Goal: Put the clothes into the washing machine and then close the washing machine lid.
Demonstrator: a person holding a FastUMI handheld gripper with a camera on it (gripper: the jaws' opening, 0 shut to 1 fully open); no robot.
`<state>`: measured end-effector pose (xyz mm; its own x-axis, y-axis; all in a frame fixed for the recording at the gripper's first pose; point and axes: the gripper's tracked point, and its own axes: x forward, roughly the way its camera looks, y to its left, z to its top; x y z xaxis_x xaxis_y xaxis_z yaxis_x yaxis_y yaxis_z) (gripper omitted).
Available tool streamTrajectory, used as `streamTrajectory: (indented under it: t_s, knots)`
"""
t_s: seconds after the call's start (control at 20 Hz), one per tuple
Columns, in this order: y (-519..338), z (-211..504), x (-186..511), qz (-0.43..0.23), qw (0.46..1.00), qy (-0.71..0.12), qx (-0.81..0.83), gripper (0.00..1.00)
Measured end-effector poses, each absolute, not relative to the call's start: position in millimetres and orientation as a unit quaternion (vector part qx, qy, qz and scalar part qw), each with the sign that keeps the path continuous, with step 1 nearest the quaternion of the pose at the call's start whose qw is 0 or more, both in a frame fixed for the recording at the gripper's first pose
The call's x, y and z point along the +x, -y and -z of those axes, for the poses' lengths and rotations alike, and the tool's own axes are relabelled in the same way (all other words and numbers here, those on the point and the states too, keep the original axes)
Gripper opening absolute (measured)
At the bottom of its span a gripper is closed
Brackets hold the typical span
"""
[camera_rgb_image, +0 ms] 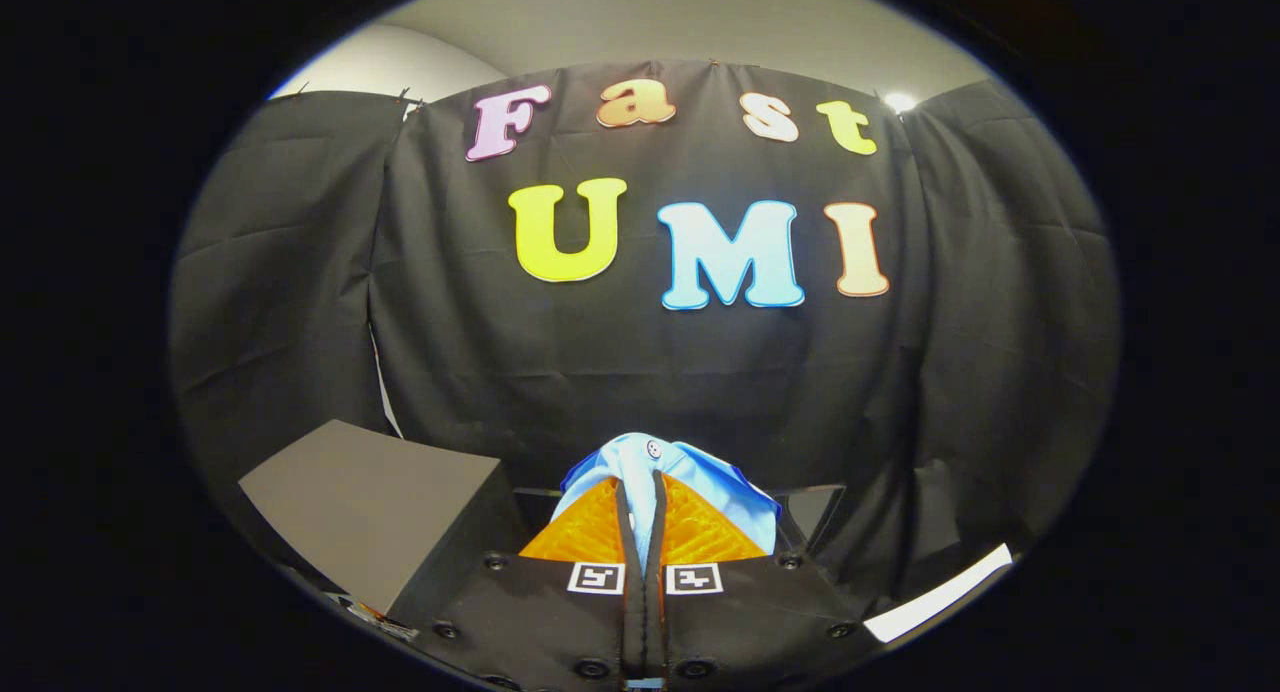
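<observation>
We're facing the booth's black cloth wall (pixel 640 372) head-on; it is hanging in folds and taking up everything beyond the fingers, with a pale ceiling (pixel 680 32) above it and one bright lamp (pixel 899 102) glaring at its top edge.

To the left of the fingers we're seeing a dark grey box (pixel 370 502) — flat top face tilted toward us, darker side face next to the gripper body. We can't tell whether it is the washing machine or its lid. To the right and below, a white strip (pixel 940 594) is lying at an angle; what it belongs to is unclear.

The garment (pixel 690 477) — light blue, with a small button showing near its top — is sitting right at the fingertips, bunching up over and beyond them and draping mostly to the right side. A fold of it is running down into the narrow slot between the two fingers.

The gripper (pixel 641 492) is clenching on that cloth: both fingers are pressed nearly together with the blue fabric pinched between them, ribbed pads (pixel 590 532) angled inward. Two small square markers are sitting at the finger bases.

The garment is hanging up in the air in front of the wall, touching nothing but the fingers as far as we're seeing.
</observation>
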<state>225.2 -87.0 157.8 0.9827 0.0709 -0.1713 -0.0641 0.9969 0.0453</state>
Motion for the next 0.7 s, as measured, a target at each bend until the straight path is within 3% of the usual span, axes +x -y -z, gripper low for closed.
streamTrajectory:
  t_s: [0.7]
  knots:
    - [93.0,-46.0,234.1,-0.026,0.987,-0.156,0.021,0.01]
